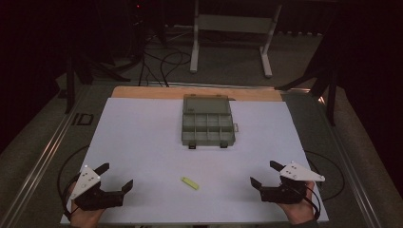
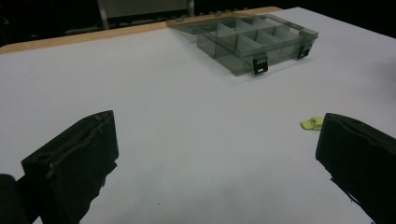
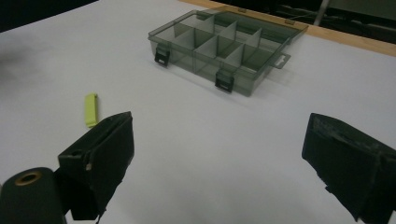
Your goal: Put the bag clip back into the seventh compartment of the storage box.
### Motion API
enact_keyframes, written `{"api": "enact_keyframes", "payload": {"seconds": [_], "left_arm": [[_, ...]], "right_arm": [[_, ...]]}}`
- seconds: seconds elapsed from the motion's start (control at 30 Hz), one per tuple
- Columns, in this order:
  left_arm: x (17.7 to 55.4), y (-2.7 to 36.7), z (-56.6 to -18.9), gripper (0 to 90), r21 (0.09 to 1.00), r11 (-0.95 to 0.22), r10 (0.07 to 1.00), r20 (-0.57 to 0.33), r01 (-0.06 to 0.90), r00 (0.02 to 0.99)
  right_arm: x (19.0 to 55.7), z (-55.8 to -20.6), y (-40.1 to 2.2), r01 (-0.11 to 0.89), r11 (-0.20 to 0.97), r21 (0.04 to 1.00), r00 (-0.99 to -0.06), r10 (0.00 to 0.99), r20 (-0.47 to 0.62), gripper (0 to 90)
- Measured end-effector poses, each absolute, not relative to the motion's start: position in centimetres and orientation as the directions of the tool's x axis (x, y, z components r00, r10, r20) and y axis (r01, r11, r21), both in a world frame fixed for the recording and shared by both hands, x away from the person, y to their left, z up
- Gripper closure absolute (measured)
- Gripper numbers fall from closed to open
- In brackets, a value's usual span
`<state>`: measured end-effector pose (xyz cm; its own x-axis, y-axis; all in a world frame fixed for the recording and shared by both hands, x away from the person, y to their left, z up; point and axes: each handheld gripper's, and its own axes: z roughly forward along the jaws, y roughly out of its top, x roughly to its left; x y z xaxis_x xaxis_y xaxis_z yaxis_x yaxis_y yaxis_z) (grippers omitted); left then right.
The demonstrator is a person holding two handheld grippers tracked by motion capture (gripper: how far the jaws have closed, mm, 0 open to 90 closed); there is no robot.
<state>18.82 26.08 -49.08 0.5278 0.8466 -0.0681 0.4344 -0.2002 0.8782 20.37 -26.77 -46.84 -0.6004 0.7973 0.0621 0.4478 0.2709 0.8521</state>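
Note:
A smoky clear compartment box (image 1: 208, 124) lies open at the middle back of the white board, its lid folded flat behind it; its cells look empty (image 2: 252, 44) (image 3: 219, 46). A small yellow-green clip (image 1: 189, 183) lies flat near the front centre (image 3: 91, 109), partly hidden behind a jaw in the left gripper view (image 2: 312, 122). My left gripper (image 1: 115, 177) rests at the front left corner, open with nothing between its jaws. My right gripper (image 1: 266, 174) sits at the front right, also open and empty. Both are well apart from the clip.
The white board (image 1: 142, 142) covers a wooden tabletop whose edge (image 1: 152, 91) shows at the back. Metal rails (image 1: 43, 156) run along both sides. Behind the table stand a white frame (image 1: 195, 38), dark stands and floor cables.

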Motion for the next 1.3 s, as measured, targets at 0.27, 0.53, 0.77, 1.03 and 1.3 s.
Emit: {"api": "enact_keyframes", "payload": {"seconds": [0.27, 0.53, 0.77, 1.03, 1.3], "left_arm": [[18.8, 26.1, -49.0, 0.2, 0.879, -0.197, 0.845, -0.073, 0.434, 0.53], [18.8, 26.2, -48.9, 0.2, 0.88, -0.194, 0.845, -0.074, 0.433, 0.529], [18.8, 26.2, -48.9, 0.2, 0.88, -0.196, 0.844, -0.073, 0.433, 0.531], [18.8, 26.2, -48.9, 0.2, 0.882, -0.192, 0.844, -0.076, 0.431, 0.531], [18.8, 26.2, -48.8, 0.2, 0.882, -0.192, 0.843, -0.077, 0.431, 0.532]], "right_arm": [[20.8, -46.7, -25.8, 0.454, 0.286, 0.844, -0.614, 0.787, 0.064, 8.9], [21.4, -46.1, -24.4, 0.445, 0.305, 0.842, -0.636, 0.769, 0.057, 8.9], [21.8, -45.8, -23.4, 0.445, 0.315, 0.838, -0.652, 0.755, 0.063, 8.9], [22.4, -45.5, -22.7, 0.447, 0.322, 0.835, -0.668, 0.74, 0.072, 8.9], [22.8, -45.1, -21.2, 0.448, 0.361, 0.818, -0.696, 0.715, 0.066, 8.9]]}}
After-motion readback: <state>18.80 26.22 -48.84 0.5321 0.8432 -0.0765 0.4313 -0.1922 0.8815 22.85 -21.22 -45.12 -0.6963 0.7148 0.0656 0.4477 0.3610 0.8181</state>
